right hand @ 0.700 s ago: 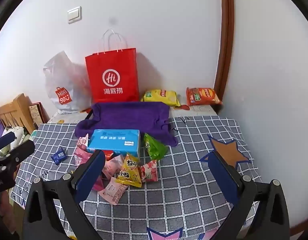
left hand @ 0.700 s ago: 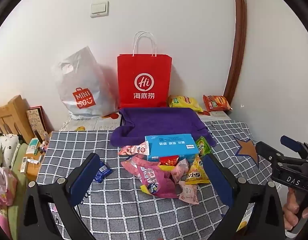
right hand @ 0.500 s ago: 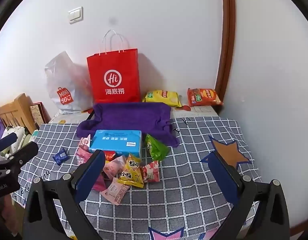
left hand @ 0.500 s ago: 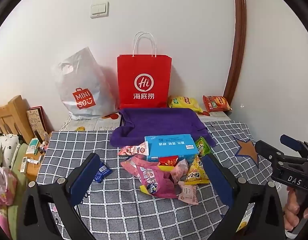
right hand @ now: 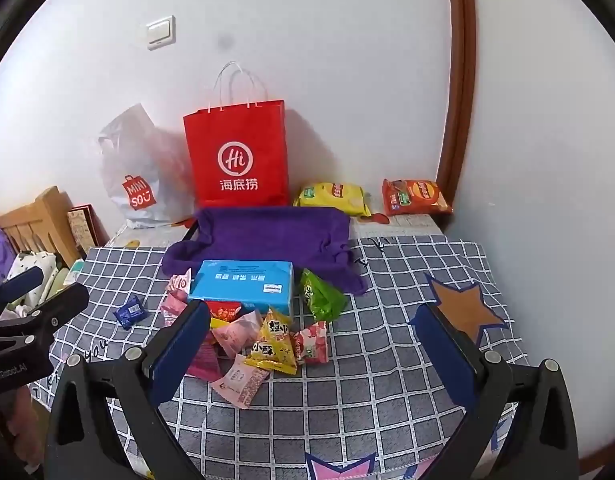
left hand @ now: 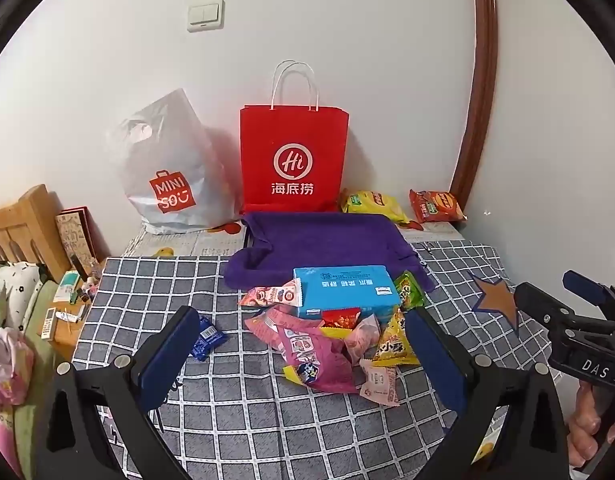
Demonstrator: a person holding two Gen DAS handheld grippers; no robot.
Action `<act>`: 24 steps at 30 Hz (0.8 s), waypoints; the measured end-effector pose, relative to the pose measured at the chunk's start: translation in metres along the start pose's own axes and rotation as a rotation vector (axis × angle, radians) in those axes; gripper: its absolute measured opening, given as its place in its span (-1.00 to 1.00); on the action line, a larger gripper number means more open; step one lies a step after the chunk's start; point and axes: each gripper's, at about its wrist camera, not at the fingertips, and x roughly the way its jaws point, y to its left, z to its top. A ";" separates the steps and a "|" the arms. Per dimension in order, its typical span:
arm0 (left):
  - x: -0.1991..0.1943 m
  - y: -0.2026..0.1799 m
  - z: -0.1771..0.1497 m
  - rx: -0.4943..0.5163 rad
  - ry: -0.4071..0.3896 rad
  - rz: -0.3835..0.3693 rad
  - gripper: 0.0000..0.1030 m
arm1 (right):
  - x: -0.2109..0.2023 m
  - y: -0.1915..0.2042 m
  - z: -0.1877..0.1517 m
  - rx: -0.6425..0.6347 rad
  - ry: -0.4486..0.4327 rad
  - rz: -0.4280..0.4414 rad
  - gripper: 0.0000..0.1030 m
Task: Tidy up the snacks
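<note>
A heap of small snack packets lies on the checked tablecloth (left hand: 243,420) in front of a blue box (left hand: 345,290), also in the right wrist view (right hand: 243,282). It includes a pink packet (left hand: 311,354), a yellow triangular packet (left hand: 395,344) (right hand: 273,346) and a green packet (right hand: 321,296). A small blue packet (left hand: 205,338) (right hand: 129,312) lies apart to the left. My left gripper (left hand: 303,360) is open and empty, above the table before the heap. My right gripper (right hand: 313,352) is open and empty, right of the heap.
A purple towel (left hand: 327,240) lies behind the box. A red paper bag (left hand: 293,160) and a white plastic bag (left hand: 167,172) stand against the wall. Yellow (left hand: 371,204) and orange (left hand: 435,206) chip bags lie at the back right. A wooden bed frame (left hand: 23,224) is left.
Both grippers have shifted very slightly; the right wrist view has moved a little to the left. Nothing on the table has moved.
</note>
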 end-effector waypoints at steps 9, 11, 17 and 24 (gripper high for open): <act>-0.001 0.000 -0.002 -0.002 -0.002 0.000 1.00 | 0.000 0.002 0.000 -0.007 -0.003 0.009 0.97; -0.001 -0.001 -0.002 0.000 -0.005 -0.003 1.00 | -0.001 0.002 -0.001 -0.010 -0.005 0.009 0.97; -0.003 -0.002 -0.002 0.003 -0.006 -0.008 1.00 | -0.003 0.003 -0.002 -0.010 -0.013 0.015 0.97; -0.006 -0.002 0.000 0.006 -0.014 -0.015 0.99 | -0.006 0.008 -0.001 -0.023 -0.022 0.016 0.97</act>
